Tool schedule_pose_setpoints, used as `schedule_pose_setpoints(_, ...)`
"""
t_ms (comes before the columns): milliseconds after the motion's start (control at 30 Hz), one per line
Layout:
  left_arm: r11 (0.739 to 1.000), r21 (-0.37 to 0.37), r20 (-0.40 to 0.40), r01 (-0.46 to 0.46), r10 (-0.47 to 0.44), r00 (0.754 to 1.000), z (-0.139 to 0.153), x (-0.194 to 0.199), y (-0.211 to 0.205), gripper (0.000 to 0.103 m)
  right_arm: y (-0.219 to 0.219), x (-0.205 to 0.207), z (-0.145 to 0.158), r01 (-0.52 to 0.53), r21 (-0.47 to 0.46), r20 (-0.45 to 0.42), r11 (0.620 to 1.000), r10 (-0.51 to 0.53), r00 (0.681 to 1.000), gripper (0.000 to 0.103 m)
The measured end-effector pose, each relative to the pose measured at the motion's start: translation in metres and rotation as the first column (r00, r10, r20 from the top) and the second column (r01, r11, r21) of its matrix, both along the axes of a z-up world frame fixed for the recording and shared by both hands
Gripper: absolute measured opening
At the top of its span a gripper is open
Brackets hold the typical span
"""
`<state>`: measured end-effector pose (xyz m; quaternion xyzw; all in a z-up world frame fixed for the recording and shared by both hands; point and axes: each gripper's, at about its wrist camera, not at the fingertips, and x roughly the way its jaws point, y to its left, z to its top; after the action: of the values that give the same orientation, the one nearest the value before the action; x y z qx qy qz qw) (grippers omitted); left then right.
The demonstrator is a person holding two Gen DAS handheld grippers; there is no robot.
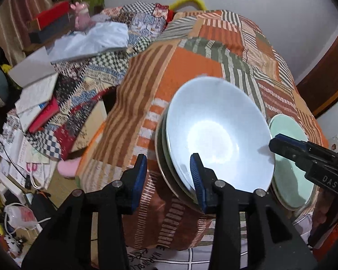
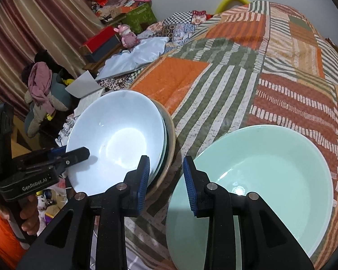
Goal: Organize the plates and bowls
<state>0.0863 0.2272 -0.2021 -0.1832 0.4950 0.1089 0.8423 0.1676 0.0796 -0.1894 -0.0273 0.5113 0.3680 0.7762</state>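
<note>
Both my views are evenly lit from overhead; glare pools in the white bowl point(image 1: 218, 135) and a small bright spot sits on the green plate point(image 2: 259, 180); a claw's soft shadow falls on the bowl; fisheye bending curves the quilt point(image 2: 270, 67) toward dark corners; left-side clutter looks slightly smeared.

Pale blue bowl point(image 1: 216, 135), mint green plate point(image 2: 270, 168), orange-and-green striped patchwork quilt point(image 2: 225, 67).

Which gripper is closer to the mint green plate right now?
Right. The right gripper is open, one finger over the mint green plate rim. The left gripper straddles the white bowl stack's edge beside it.
</note>
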Motion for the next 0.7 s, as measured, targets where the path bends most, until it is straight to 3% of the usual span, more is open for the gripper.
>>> schedule_pose_setpoints(333,0.995,-0.104,-0.008,-0.007,0.007,1.0,-0.021,0.003,0.006,0.046,0.018,0.0,-0.015,-0.04,-0.021,-0.03,0.999,0.039,0.999,0.03)
schedule_pose_setpoints(533,0.994,-0.109,-0.007,0.018,-0.019,1.0,-0.024,0.007,0.0,0.037,0.025,-0.001,-0.014,-0.051,-0.044,0.005,0.998,0.051,0.999,0.033)
schedule_pose_setpoints(700,0.997,-0.073,0.003,0.026,-0.026,1.0,-0.022,0.007,-0.005,0.038,0.026,-0.004,-0.013,-0.055,-0.065,0.04,0.996,0.058,0.998,0.032)
